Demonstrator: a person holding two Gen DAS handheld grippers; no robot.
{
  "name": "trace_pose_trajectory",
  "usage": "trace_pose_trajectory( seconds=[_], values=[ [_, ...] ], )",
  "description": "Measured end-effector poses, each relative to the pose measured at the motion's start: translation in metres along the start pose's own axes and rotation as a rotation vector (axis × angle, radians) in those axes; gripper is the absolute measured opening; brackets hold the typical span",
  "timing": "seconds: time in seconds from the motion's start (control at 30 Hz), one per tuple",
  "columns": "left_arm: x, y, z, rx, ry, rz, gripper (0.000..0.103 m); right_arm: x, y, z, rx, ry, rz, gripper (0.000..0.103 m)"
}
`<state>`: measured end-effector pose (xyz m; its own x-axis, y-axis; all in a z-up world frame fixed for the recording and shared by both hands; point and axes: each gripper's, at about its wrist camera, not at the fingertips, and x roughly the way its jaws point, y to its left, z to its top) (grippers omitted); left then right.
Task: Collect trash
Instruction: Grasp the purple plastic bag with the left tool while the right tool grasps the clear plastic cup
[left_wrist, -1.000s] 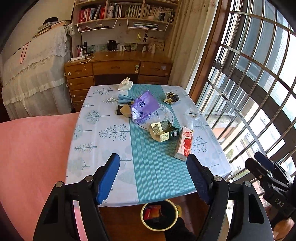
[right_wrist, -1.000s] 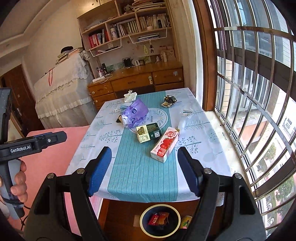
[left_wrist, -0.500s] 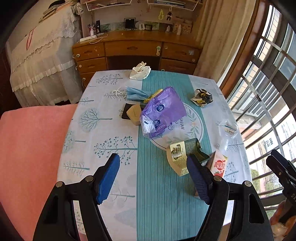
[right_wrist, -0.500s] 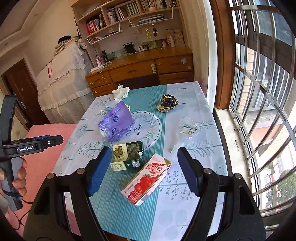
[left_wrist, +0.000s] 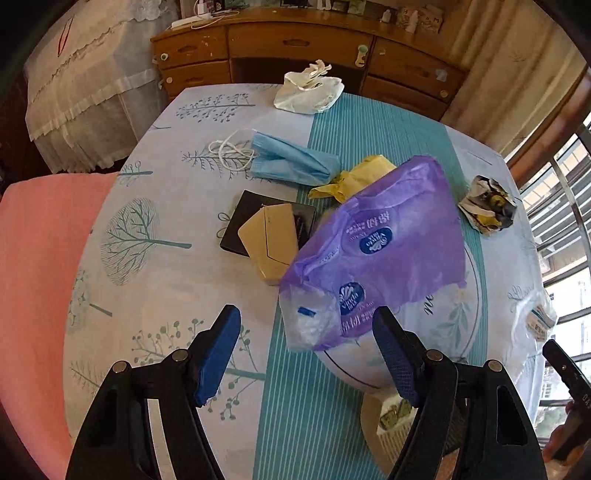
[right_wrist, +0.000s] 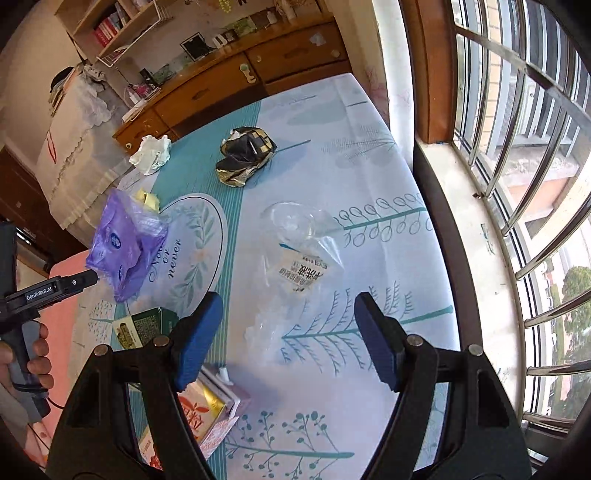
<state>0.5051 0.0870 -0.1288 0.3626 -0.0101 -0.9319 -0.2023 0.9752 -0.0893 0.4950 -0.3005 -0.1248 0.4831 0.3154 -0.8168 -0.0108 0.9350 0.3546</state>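
Left wrist view: steeply down, close over the table (left_wrist: 155, 280) near the purple bag (left_wrist: 384, 251). Right wrist view: down over the window side, above clear wrap (right_wrist: 299, 251). Shared by both: purple bag, crumpled wrapper (right_wrist: 245, 157), white tissue (left_wrist: 308, 92).

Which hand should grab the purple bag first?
Probably the left. The left gripper is open and the purple bag sits just ahead of its fingers. The right gripper is open too, but it faces a clear wrapper, with the bag off to its side.
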Motion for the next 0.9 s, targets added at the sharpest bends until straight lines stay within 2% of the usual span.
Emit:
trace_pose_trajectory(
  seconds=[0.17, 0.3, 0.37, 0.4, 0.47, 0.5, 0.6, 0.73, 0.9],
  values=[
    [0.030, 0.002, 0.013, -0.033, 0.035, -0.011, 0.075, 0.028, -0.006, 0.016, 0.029, 0.015, 0.040, 0.071],
    [0.044, 0.002, 0.016, -0.044, 0.070, -0.046, 0.066, 0.043, -0.006, 0.025, 0.036, 0.019, 0.062, 0.070],
    [0.052, 0.000, 0.017, -0.042, 0.093, -0.063, 0.056, 0.044, -0.003, 0.024, 0.039, 0.022, 0.075, 0.061],
    [0.055, -0.001, 0.017, -0.040, 0.103, -0.070, 0.048, 0.047, -0.003, 0.025, 0.041, 0.028, 0.083, 0.058],
    [0.058, -0.004, 0.016, -0.038, 0.107, -0.076, 0.039, 0.050, -0.001, 0.024, 0.039, 0.038, 0.082, 0.043],
    [0.058, -0.006, 0.015, -0.032, 0.103, -0.077, 0.030, 0.050, 0.000, 0.024, 0.038, 0.039, 0.080, 0.039],
    [0.054, -0.013, 0.010, -0.014, 0.093, -0.067, 0.025, 0.050, 0.003, 0.023, 0.028, 0.039, 0.082, 0.024],
    [0.040, -0.020, -0.001, -0.002, 0.066, -0.059, 0.016, 0.039, 0.014, 0.023, -0.014, 0.016, 0.081, 0.021],
    [0.013, -0.020, -0.012, -0.020, 0.027, -0.085, 0.015, 0.015, 0.037, 0.023, -0.082, -0.036, 0.079, 0.020]
  ],
)
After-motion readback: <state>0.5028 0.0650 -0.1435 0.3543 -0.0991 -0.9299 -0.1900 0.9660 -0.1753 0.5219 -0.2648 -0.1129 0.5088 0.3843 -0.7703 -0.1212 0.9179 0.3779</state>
